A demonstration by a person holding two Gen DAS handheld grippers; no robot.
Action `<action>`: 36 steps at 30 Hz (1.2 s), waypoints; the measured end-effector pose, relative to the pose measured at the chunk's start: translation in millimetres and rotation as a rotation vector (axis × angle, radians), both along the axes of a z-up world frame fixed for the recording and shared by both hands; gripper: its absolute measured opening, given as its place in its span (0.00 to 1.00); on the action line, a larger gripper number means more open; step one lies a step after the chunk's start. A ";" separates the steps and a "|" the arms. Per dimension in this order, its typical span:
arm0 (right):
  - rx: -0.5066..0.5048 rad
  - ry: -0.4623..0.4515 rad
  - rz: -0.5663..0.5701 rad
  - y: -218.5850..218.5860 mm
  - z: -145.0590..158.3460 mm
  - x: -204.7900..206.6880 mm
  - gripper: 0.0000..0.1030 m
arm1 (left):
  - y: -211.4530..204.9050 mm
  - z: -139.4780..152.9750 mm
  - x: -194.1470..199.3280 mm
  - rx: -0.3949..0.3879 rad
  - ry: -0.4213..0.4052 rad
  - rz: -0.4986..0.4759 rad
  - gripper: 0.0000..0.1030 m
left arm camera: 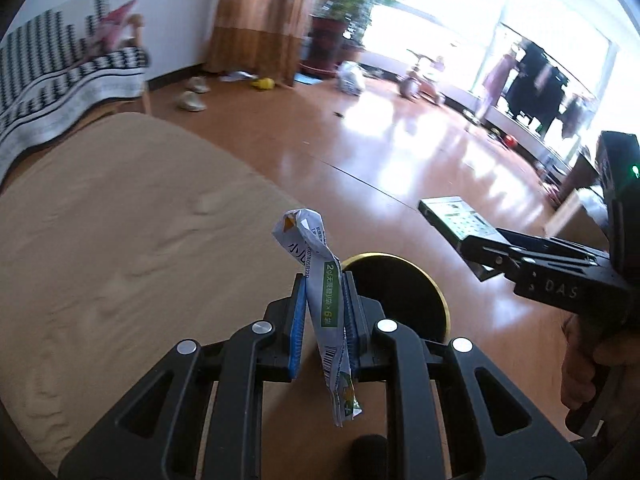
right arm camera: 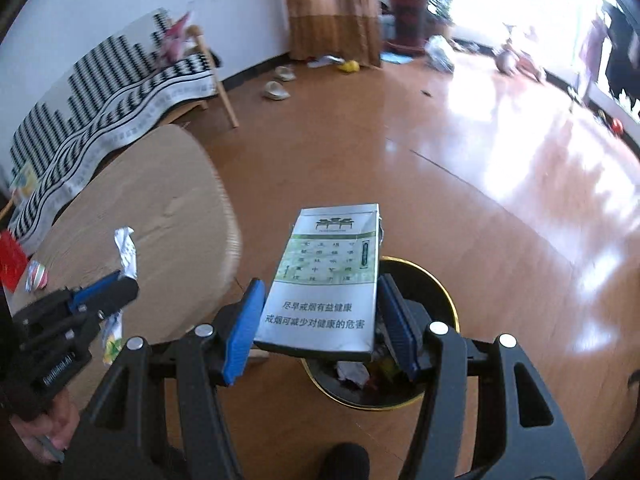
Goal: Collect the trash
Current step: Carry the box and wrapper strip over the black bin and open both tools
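Observation:
My left gripper (left arm camera: 324, 300) is shut on a crumpled white and green sachet wrapper (left arm camera: 326, 292), held upright over the edge of the round table (left arm camera: 120, 220). My right gripper (right arm camera: 320, 308) is shut on a silver and green cigarette box (right arm camera: 328, 280), held above the black bin with a gold rim (right arm camera: 440, 292), which has trash inside. The bin also shows in the left wrist view (left arm camera: 416, 300), just beyond the wrapper. The right gripper with the box shows in the left wrist view (left arm camera: 460, 224); the left gripper with the wrapper shows in the right wrist view (right arm camera: 120, 280).
A red packet (right arm camera: 10, 264) and a striped wrapper (right arm camera: 38, 276) lie on the table's left side. A black and white patterned bench (right arm camera: 120, 88) stands behind. Slippers (right arm camera: 276, 90), a curtain (right arm camera: 332, 8), a potted plant (right arm camera: 412, 12) and a tricycle (left arm camera: 420, 80) are across the wooden floor.

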State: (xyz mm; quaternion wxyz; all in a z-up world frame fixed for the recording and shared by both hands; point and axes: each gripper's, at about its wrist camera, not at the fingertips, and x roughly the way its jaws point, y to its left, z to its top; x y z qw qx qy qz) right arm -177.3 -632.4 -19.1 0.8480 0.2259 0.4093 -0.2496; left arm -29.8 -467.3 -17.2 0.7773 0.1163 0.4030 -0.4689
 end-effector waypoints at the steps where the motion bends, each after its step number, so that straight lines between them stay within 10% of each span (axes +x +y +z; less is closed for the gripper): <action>1: 0.011 0.008 -0.012 -4.5 -4.2 -4.5 0.56 | -7.1 -2.6 -4.4 0.003 0.003 -0.013 0.16; 36: 0.121 0.023 -0.162 -50.9 -34.9 -31.2 0.68 | -75.0 -45.2 -23.6 0.062 0.071 -0.136 0.17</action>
